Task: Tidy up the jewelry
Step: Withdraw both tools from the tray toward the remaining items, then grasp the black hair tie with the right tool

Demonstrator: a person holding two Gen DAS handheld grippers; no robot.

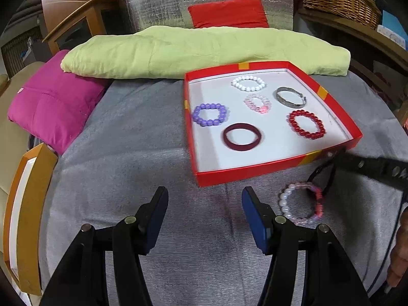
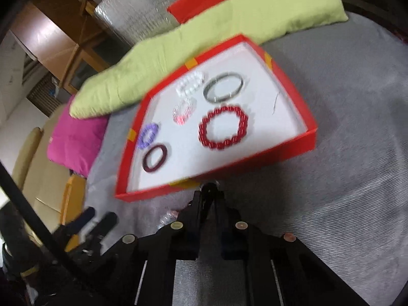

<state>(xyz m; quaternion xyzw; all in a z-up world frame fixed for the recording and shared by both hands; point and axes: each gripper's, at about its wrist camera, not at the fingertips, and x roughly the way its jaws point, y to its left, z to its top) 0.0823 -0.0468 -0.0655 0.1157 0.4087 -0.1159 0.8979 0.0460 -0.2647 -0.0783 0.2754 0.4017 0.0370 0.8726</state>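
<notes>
Broadly, the grey cloth covering the surface leaves wide bare room to the left of and in front of the red tray, and more to the tray's right in the right wrist view. Along the far edge lies one long green cushion; one pink cushion sits at the left edge, one red cushion behind.

One tray, shallow-walled and white inside, holds six bracelets, all apart from each other: white beads, a silver band, pale pink beads, purple beads, red beads and a dark red ring. Much of the tray's floor stays bare near its front wall.

A seventh, pink-and-white bracelet lies on the cloth just in front of the tray's near right corner.

Left claw stands open over bare cloth, nothing between its fingers. Right claw has its fingers drawn together at the far side of that loose bracelet; whether it pinches the bracelet cannot be told.
</notes>
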